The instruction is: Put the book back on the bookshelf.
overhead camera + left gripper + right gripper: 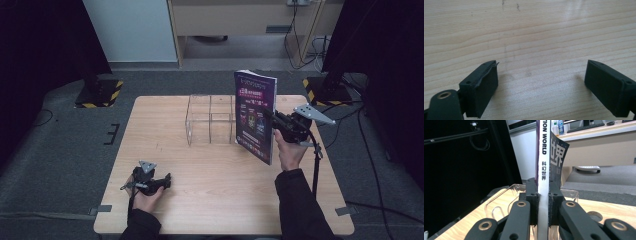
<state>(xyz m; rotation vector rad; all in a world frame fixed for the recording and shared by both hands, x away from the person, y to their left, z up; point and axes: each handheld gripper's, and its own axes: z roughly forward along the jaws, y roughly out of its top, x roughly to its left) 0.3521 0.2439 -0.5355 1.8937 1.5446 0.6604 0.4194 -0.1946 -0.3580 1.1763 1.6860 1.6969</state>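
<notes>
A purple magazine (256, 115) is held upright above the right half of the table, just right of a clear plastic rack (210, 119). My right gripper (274, 118) is shut on its spine, a hand below it. In the right gripper view the white spine (543, 170) stands clamped between the two black jaws, with the clear plastic rack (504, 200) just beyond. My left gripper (167, 180) rests low near the table's front left edge. The left gripper view has its fingers (481, 85) wide apart over bare wood, nothing between them.
The wooden table (165, 145) has floor all round it. Two stands with yellow-black striped bases (99, 92) flank the far corners. Cables (350, 125) trail off the right side. A wooden desk (240, 20) stands at the back.
</notes>
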